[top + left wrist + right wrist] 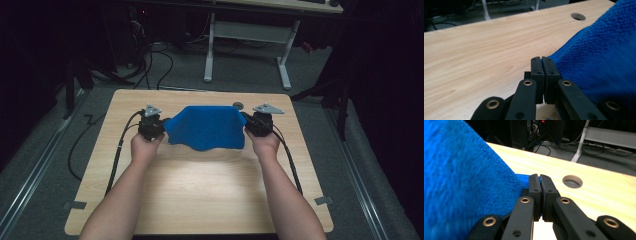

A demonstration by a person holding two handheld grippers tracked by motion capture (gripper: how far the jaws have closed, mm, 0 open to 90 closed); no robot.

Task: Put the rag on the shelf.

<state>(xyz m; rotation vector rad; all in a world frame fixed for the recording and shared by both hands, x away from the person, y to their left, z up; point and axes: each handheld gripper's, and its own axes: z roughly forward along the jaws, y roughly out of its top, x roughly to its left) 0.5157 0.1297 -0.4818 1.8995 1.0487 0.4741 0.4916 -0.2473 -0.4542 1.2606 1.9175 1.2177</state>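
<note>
One camera looks down from above the table (210,200); two ride low behind the jaws, sharing the blue cloth (205,127).

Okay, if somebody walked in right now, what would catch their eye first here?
The bright blue cloth, stretched above the middle of the wooden table. The left tool and right tool each pinch one of its side edges, jaws shut. Behind the cloth, a round hole sits near the table's far edge.

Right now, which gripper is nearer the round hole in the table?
Right. The right gripper sits just beside and below the hole; the left gripper is across the blue cloth.
</note>
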